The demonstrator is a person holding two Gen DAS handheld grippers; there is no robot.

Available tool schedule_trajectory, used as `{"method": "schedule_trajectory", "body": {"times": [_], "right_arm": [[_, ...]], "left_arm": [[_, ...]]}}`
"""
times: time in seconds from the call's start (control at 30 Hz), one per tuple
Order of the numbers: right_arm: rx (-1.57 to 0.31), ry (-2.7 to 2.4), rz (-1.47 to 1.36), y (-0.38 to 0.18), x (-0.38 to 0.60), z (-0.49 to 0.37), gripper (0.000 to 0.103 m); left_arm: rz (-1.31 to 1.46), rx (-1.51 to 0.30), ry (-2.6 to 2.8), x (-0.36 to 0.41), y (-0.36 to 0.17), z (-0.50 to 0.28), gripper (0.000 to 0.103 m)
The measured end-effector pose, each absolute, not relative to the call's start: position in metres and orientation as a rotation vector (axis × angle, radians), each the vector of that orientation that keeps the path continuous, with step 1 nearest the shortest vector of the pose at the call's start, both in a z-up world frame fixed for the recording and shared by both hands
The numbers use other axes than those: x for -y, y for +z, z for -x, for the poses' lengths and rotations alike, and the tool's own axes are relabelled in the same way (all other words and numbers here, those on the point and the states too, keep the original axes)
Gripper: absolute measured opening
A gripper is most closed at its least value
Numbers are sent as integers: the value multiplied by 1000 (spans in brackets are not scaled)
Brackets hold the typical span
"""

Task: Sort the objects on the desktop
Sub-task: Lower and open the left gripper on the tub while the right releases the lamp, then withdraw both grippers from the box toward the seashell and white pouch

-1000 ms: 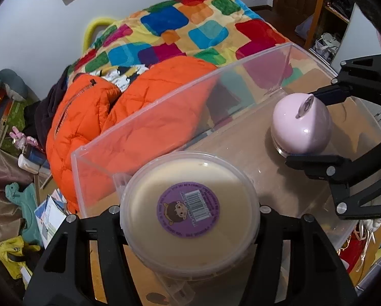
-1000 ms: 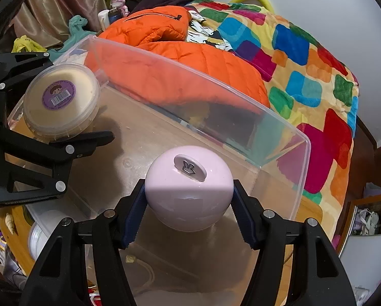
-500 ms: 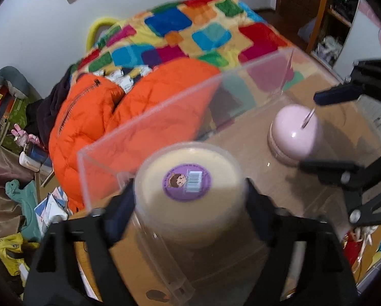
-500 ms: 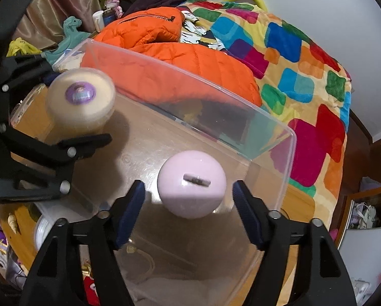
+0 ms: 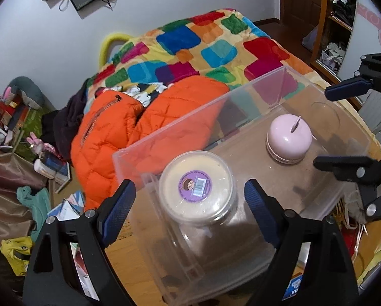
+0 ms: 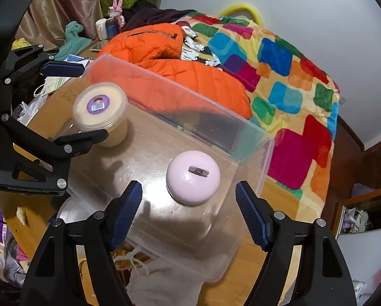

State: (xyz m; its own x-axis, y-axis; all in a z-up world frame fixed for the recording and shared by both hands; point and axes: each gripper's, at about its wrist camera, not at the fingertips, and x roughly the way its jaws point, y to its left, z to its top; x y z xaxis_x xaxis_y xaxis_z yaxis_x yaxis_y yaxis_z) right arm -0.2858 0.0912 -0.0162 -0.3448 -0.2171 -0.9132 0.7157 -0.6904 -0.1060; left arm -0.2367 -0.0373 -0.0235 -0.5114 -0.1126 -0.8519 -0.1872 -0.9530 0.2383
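Left wrist view: one clear rectangular plastic bin (image 5: 254, 176) holds two things, one round cream tub with a purple label (image 5: 196, 187) near its left end and one pink dome-shaped gadget (image 5: 288, 139) toward its right end. Left gripper (image 5: 190, 209) and right gripper (image 6: 189, 210) both tilt steeply downward above them, jaws just opened, fingers spread, touching nothing.

A pale cream tub with a clear lid (image 5: 196, 193) is marked by a round purple sticker bearing a white barcode. Soft pink is seen on the domed pink gadget (image 6: 193, 177), grey on its top tab. The clear plastic storage box (image 5: 241, 97) is untinted. Bright orange is shown by the quilted puffer jacket (image 5: 129, 127), and multicoloured rounded squares on yellow by the patterned blanket (image 6: 279, 58). Blue ribbed pads (image 6: 250, 216) are set on black gripper frames.
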Motion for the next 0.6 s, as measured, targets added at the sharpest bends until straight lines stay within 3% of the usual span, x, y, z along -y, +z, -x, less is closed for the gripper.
{"method": "schedule_trajectory", "body": {"times": [0.6], "right_arm": [[-713, -2162, -1177, 25, -119, 223, 76]], "left_arm": [[1314, -490, 2777, 30, 28, 160, 91]]}}
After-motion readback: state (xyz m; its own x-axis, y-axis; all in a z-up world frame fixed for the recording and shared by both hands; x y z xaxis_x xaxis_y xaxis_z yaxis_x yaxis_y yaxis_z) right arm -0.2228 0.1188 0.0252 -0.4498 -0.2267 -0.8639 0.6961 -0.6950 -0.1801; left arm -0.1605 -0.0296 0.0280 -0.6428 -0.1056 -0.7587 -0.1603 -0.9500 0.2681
